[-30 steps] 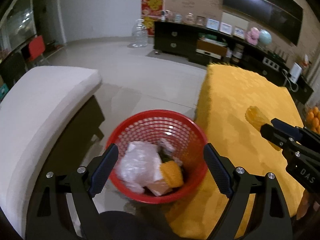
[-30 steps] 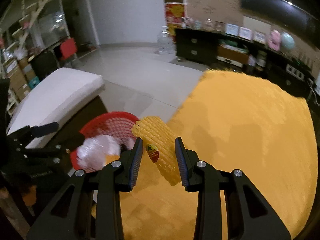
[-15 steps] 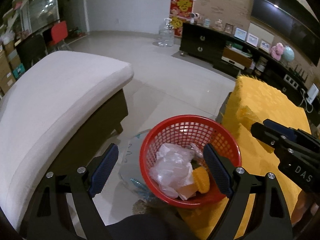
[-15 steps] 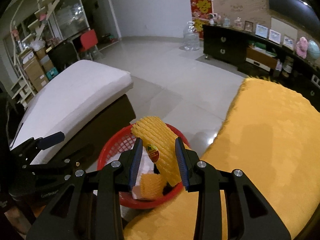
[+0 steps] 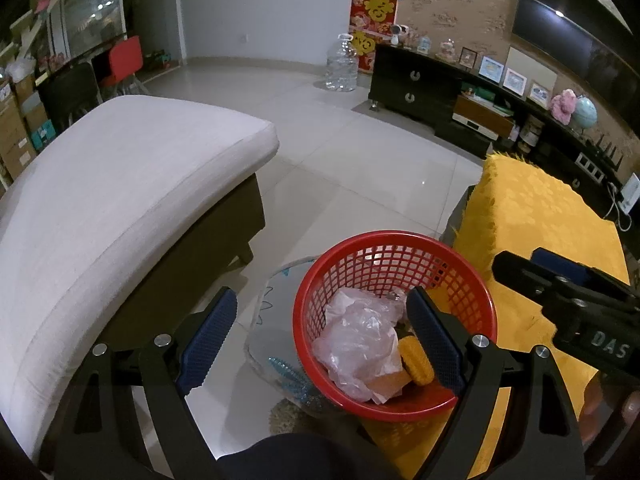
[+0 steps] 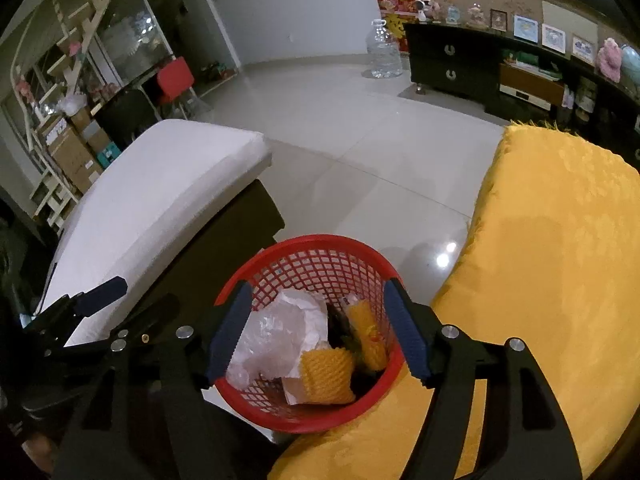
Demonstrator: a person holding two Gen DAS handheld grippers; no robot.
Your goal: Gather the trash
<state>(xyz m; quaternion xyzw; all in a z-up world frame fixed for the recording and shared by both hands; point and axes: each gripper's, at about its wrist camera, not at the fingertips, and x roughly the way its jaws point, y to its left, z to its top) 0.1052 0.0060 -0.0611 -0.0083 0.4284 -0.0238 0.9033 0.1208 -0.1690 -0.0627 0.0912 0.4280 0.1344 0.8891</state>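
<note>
right gripper just opened, empty, above basket

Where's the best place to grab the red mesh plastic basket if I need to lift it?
Probably the red mesh plastic basket's far rim, from above, one finger inside and one outside: the thin wall stands upright and is clear of trash there. The open right gripper hangs just over it.

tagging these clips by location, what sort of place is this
Most likely a home living room: a white cushioned sofa on a tiled floor, a long dark TV cabinet lined with framed pictures and ornaments, and a red festive poster on the wall.
</note>
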